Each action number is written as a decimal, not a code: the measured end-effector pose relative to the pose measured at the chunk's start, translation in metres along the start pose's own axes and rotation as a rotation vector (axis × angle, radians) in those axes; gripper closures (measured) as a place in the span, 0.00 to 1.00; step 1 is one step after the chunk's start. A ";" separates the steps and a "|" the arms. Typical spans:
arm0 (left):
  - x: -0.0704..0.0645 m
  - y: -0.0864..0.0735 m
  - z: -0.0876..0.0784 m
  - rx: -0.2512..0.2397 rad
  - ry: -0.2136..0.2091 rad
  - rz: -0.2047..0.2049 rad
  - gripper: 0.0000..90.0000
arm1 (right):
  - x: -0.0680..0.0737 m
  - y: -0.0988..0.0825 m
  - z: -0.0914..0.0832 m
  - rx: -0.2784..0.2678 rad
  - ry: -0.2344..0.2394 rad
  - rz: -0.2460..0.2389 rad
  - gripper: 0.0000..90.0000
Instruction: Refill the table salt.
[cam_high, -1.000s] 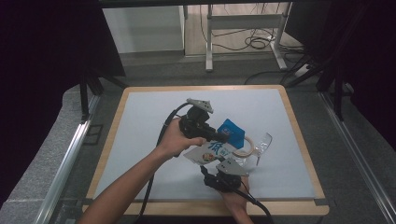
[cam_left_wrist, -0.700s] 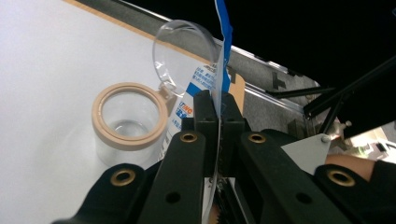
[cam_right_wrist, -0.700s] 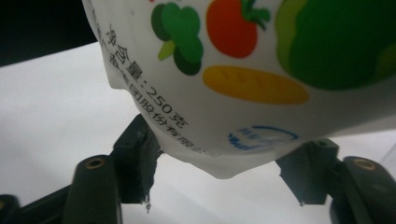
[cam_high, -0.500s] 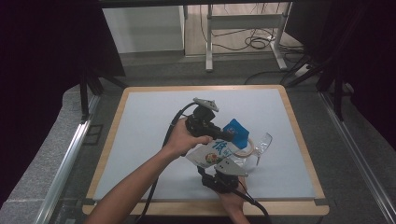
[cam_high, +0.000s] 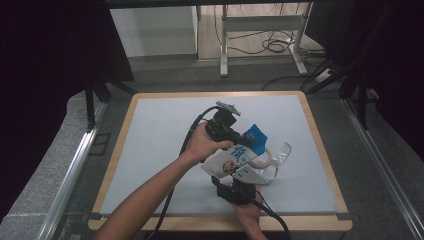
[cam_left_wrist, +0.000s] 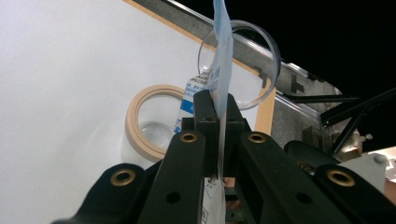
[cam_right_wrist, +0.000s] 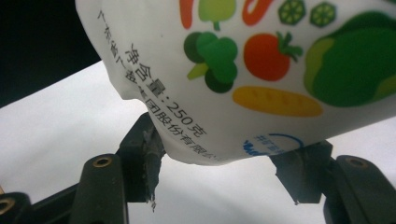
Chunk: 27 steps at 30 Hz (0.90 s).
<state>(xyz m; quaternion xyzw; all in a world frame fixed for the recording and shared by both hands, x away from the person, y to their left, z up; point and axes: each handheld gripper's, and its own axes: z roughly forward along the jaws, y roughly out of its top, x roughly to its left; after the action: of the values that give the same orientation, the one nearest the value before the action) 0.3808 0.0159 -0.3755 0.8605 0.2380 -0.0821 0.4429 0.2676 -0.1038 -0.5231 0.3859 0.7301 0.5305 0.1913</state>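
Observation:
A white food bag (cam_high: 231, 161) printed with vegetables (cam_right_wrist: 261, 70) hangs above the pale mat (cam_high: 165, 135), with its blue top edge (cam_high: 254, 135) raised. My left gripper (cam_high: 246, 137) comes from the left and is shut on that thin blue edge (cam_left_wrist: 219, 70). My right gripper (cam_high: 240, 186) reaches in from the near edge under the bag's lower end. Its jaws have just been closing, and both pads (cam_right_wrist: 150, 150) now press the bag's bottom corner (cam_right_wrist: 219, 149). Beside the bag lies a clear glass jar (cam_high: 281, 152) with a tan rim (cam_left_wrist: 140, 116).
The mat lies in a wooden frame (cam_high: 320, 145). Black cables (cam_high: 182, 150) trail from both grippers toward the near edge. Grey floor and metal rails (cam_high: 75, 165) run beside the table, and a desk's legs (cam_high: 300, 50) stand behind it.
My left hand and gripper have shifted a little to the right, carrying the bag's blue top with them. The right hand has stayed in place under the bag.

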 end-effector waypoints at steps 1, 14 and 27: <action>-0.001 0.001 0.000 0.004 0.006 0.003 1.00 | 0.000 0.001 0.000 0.002 -0.002 0.000 0.44; 0.001 0.015 0.012 0.100 0.065 0.047 1.00 | 0.005 0.005 0.006 -0.022 -0.039 0.058 0.44; 0.004 0.025 0.024 0.171 0.079 0.066 1.00 | 0.016 0.011 0.017 -0.076 -0.079 0.140 0.45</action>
<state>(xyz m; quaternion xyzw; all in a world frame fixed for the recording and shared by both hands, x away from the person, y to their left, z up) 0.3983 -0.0145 -0.3729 0.9052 0.2187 -0.0535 0.3605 0.2735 -0.0790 -0.5172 0.4491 0.6726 0.5543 0.1968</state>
